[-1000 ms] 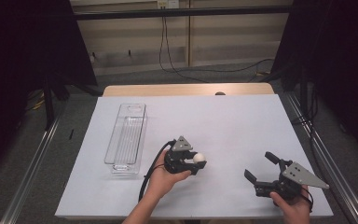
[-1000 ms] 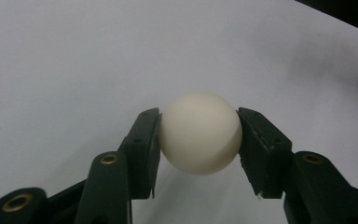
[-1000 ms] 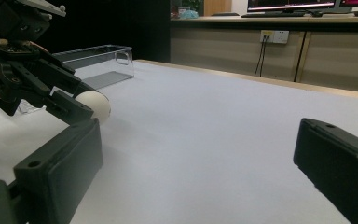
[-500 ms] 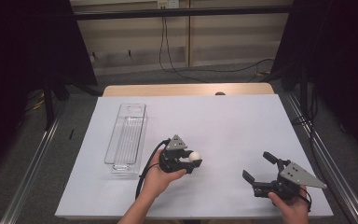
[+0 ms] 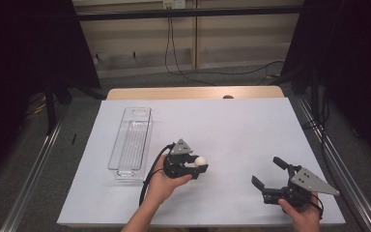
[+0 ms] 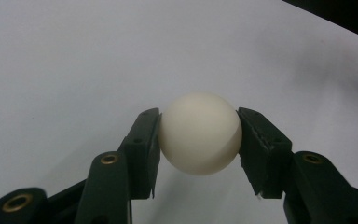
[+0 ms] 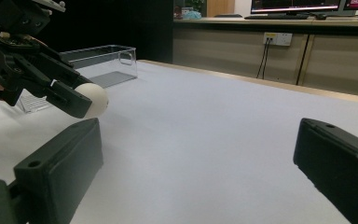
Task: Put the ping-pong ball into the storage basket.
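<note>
1. A white ball (image 6: 199,133) is clamped between the jaws of the left gripper (image 5: 199,165) – low centre of the high view, above the white table (image 5: 251,130)
2. The right gripper (image 5: 266,173) is held wide open with nothing between its jaws – lower right
3. A clear tray (image 5: 131,140) is seen left of centre

One white ball (image 5: 201,160), one clear tray (image 5: 130,143), two grippers (left (image 5: 199,167), right (image 5: 267,175)).

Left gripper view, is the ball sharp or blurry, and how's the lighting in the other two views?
Left gripper view: the white ball is sharp, evenly lit, faintly shaded underneath. High view: the white table is bright and the surroundings dark. Right gripper view: the near jaws look soft, the clear tray fairly crisp.
</note>
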A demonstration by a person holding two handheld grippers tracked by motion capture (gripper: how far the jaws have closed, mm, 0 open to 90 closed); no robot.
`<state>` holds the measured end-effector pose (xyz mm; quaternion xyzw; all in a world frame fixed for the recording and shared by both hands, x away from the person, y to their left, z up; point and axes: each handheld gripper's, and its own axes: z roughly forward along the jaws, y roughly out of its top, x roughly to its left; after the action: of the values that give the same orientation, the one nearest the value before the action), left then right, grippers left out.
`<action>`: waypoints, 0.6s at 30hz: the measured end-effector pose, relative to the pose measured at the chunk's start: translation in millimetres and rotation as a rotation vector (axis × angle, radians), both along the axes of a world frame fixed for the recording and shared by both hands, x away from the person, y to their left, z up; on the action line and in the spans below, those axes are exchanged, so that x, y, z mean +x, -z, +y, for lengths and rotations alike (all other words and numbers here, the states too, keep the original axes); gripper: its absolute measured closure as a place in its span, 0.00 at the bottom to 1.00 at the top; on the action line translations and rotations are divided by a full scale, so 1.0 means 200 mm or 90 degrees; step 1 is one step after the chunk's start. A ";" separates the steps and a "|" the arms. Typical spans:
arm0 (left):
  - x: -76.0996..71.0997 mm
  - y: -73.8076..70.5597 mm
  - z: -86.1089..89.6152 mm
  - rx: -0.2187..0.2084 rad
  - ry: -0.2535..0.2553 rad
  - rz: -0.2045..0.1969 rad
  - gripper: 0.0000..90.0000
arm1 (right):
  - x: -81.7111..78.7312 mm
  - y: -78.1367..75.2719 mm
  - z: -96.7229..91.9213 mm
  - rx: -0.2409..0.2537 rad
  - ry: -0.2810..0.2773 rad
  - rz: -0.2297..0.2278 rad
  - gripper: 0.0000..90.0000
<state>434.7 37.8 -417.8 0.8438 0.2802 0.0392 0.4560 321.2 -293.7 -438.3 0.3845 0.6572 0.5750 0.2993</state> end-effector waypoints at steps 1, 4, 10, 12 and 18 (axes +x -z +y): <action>0.00 0.00 0.00 0.006 0.001 -0.002 0.57 | 0.00 0.00 0.00 -0.002 0.003 0.001 0.01; 0.01 -0.01 0.01 -0.003 -0.004 0.001 0.57 | 0.00 0.00 0.00 0.003 0.004 0.002 0.01; 0.01 -0.02 0.03 -0.008 -0.010 0.003 0.57 | 0.00 0.00 0.00 0.002 0.003 -0.001 0.01; 0.02 -0.02 0.03 -0.012 -0.014 0.005 0.57 | 0.00 0.00 0.00 0.005 0.005 0.000 0.01; 0.03 -0.02 0.05 -0.015 -0.019 0.007 0.57 | 0.00 0.00 -0.01 0.007 0.005 0.003 0.01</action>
<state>440.4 47.8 -413.3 0.8342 0.2960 0.0382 0.4638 322.0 -295.1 -438.3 0.3901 0.6530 0.5766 0.2983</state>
